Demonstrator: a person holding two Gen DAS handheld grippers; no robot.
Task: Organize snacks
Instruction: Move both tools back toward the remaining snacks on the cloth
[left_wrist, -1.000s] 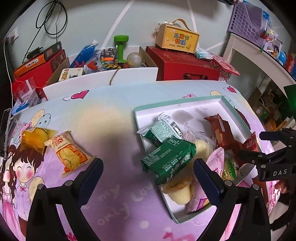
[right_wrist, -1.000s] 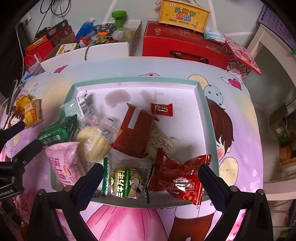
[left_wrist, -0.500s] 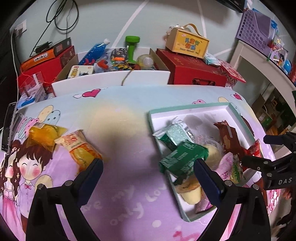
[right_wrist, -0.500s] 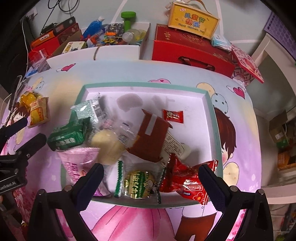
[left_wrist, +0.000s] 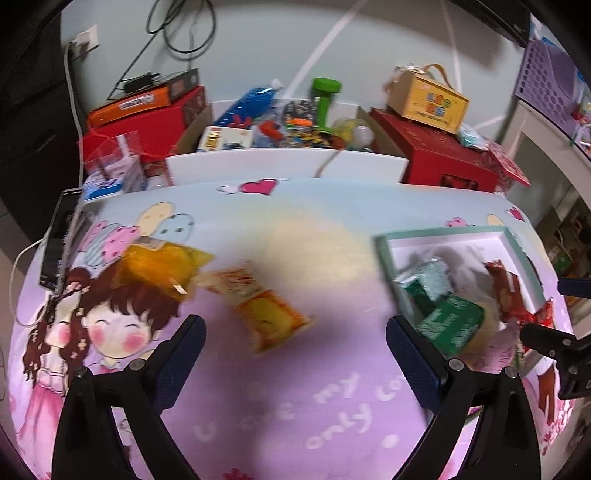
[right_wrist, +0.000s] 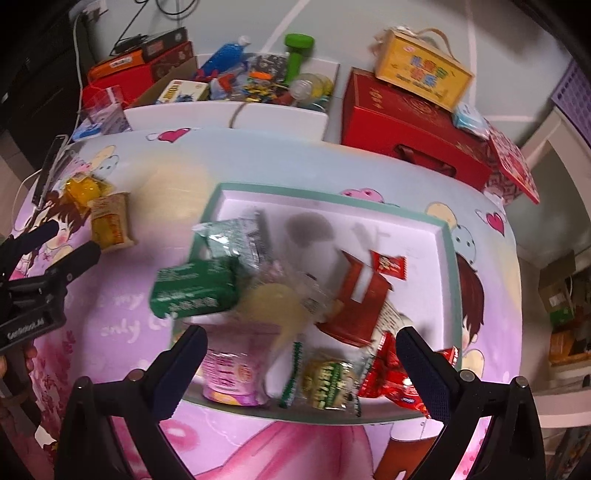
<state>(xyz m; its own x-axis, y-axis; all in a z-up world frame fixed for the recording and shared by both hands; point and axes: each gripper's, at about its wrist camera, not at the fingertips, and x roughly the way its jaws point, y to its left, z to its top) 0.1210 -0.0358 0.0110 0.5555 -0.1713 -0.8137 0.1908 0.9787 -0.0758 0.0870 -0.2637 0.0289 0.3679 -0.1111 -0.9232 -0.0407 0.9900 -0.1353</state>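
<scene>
Here the left claw (left_wrist: 295, 354) hangs spread above an orange snack packet (left_wrist: 264, 308) on the tabletop (left_wrist: 295, 236); the right claw (right_wrist: 301, 363), also spread, hovers over the snack-filled tray (right_wrist: 448, 258).

Domestic room, likely a child's. A cartoon-print cloth (left_wrist: 258, 406) is covering the table; cardboard boxes of toys (right_wrist: 236, 77) and red gift boxes (right_wrist: 410, 122) are crowding the wall behind, and a purple storage basket (left_wrist: 546, 85) is sitting on a white shelf (left_wrist: 554, 162).
</scene>
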